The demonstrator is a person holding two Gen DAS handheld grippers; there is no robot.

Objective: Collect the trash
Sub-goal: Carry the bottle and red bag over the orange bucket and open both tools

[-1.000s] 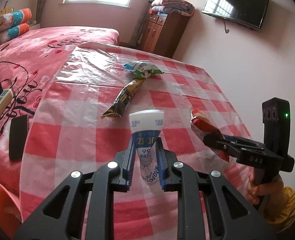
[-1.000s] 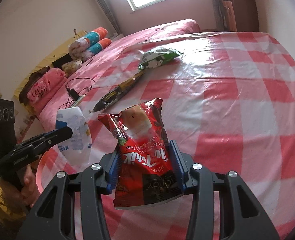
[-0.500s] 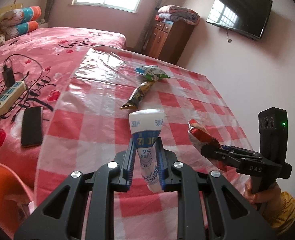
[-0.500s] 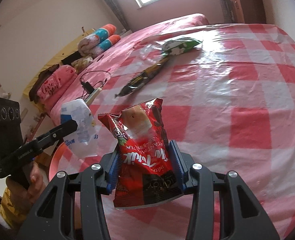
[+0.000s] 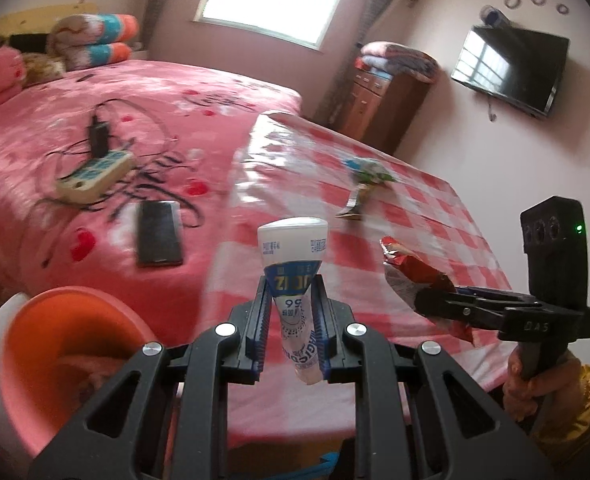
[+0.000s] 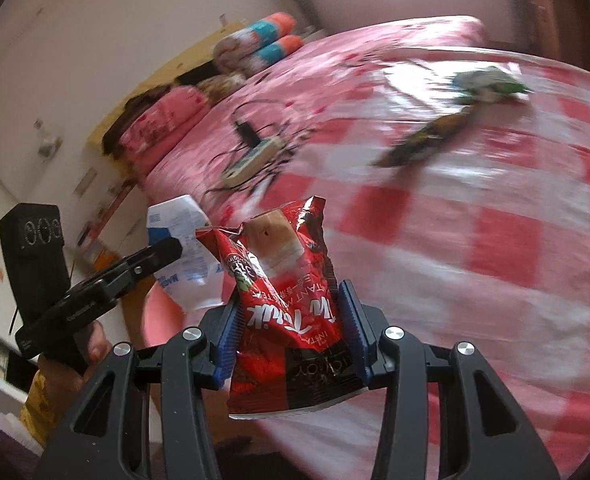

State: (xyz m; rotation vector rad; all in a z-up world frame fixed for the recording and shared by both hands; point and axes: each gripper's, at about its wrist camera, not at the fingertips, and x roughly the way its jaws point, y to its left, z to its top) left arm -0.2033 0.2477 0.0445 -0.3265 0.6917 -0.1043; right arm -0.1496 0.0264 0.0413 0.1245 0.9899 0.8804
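My left gripper [image 5: 291,300] is shut on a white and blue pouch [image 5: 295,272], held upright over the near edge of the checked table [image 5: 427,224]. The right gripper [image 6: 289,300] is shut on a red snack bag [image 6: 283,292]; the left wrist view shows that red snack bag [image 5: 415,276] to the right of the pouch. An orange bin [image 5: 55,344] stands low at the left, below the table's edge, and shows as a pink rim [image 6: 151,316] in the right wrist view. A green and white wrapper [image 5: 369,170] and a dark long wrapper [image 5: 353,204] lie farther back on the table.
A bed with a pink cover [image 5: 95,152] runs along the table's left side, carrying a phone [image 5: 159,232] and a power strip with cables [image 5: 95,172]. A wooden cabinet [image 5: 383,104] and a wall television [image 5: 511,68] stand behind. A person's hand [image 5: 535,380] holds the right gripper.
Both grippers have drawn back and swung left off the table, still holding the pouch and the red bag. The orange bin has come into view at the lower left.
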